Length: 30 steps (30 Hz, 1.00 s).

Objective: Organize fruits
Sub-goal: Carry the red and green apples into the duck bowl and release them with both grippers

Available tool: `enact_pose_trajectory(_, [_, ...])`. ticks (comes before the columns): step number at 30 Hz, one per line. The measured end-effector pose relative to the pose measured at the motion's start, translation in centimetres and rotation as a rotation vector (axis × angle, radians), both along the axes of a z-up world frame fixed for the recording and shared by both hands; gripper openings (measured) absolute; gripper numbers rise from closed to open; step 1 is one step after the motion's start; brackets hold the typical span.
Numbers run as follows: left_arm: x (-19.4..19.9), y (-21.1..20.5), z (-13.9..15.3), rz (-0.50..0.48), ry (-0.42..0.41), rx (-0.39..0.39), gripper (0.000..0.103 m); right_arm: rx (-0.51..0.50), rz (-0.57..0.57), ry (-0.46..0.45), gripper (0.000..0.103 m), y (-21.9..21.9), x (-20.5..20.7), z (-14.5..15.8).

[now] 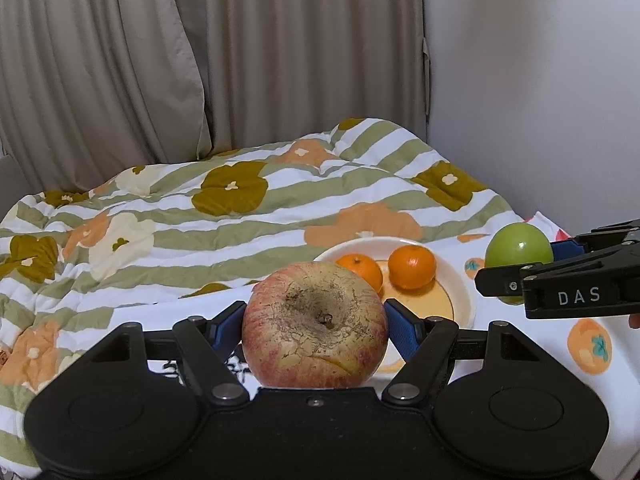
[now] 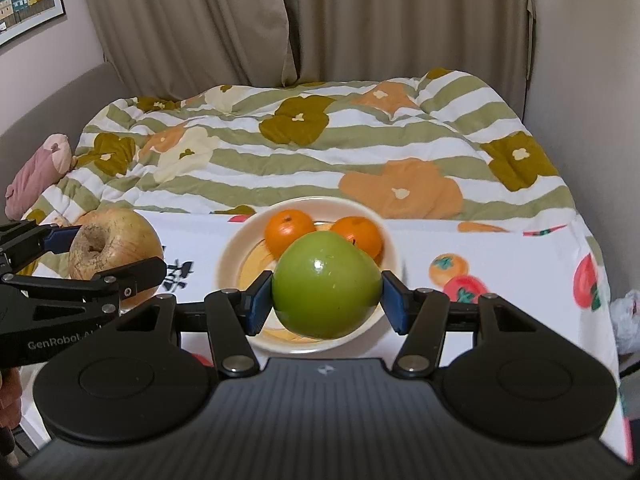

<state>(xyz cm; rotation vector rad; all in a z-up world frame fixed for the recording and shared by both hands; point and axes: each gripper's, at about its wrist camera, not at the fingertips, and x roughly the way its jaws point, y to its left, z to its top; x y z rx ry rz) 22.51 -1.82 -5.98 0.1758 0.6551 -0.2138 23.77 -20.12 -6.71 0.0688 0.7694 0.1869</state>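
My left gripper (image 1: 315, 330) is shut on a wrinkled red-yellow apple (image 1: 315, 326), held above the table just left of a cream bowl (image 1: 460, 284). The bowl holds two mandarins (image 1: 412, 267). My right gripper (image 2: 326, 300) is shut on a green apple (image 2: 326, 286), held over the near part of the bowl (image 2: 230, 258), in front of the two mandarins (image 2: 290, 228). In the right wrist view the red apple (image 2: 116, 246) and left gripper (image 2: 104, 256) are at the left. In the left wrist view the green apple (image 1: 518, 250) and right gripper (image 1: 516, 270) are at the right.
The bowl stands on a white cloth printed with persimmons (image 2: 500, 256). Behind it lies a rumpled striped floral quilt (image 1: 240, 208), backed by beige curtains (image 1: 200, 60). A pink stuffed item (image 2: 36, 176) lies at the quilt's left edge. A crumpled white bag (image 2: 626, 316) sits past the table's right edge.
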Motion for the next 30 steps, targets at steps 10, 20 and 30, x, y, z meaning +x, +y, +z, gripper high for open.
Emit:
enact_pose_trajectory(10, [4.3, -3.2, -2.8, 0.035, 0.065, 0.010, 0.077, 0.002, 0.044, 0.031, 0.071, -3.6, 4.3, -2.4])
enact_pose_trajectory(20, [8.2, -4.6, -6.4, 0.096, 0.144, 0.025, 0.077, 0.007, 0.115, 0.069, 0.071, -4.6, 6.8, -4.8])
enact_pose_trajectory(30, [9.3, -5.1, -7.9, 0.112, 0.203, 0.041, 0.077, 0.017, 0.154, 0.083, 0.071, -4.7, 7.7, -5.8])
